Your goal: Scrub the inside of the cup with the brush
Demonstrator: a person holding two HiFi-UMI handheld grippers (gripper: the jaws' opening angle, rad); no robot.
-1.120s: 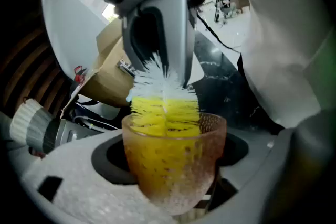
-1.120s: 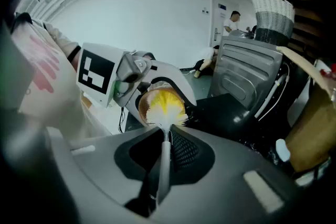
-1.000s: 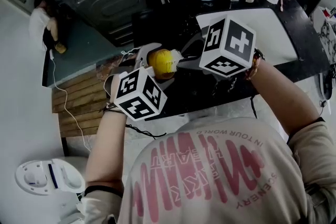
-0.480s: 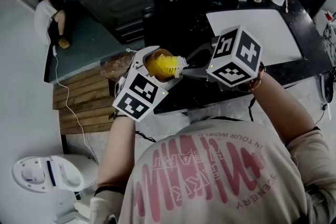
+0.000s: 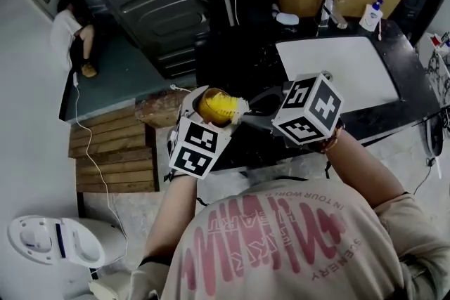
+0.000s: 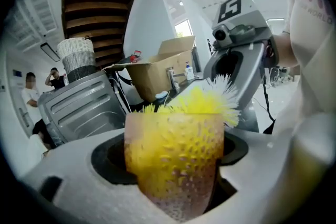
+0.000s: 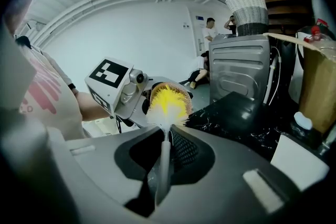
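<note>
Cup (image 5: 213, 106) has shifted lower — brush (image 7: 167, 105) bristles mostly buried inside it.

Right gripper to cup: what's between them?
Only the brush: its handle runs from the right gripper, shut on it, to the bristles inside the cup. The right gripper view shows it.

My left tongs (image 5: 202, 111) hold the clear plastic cup (image 6: 173, 165). The yellow bristle brush (image 7: 168, 102) sits inside it, with its handle in my right tongs (image 7: 163, 165). The black counter (image 5: 239, 67) lies beyond them.
</note>
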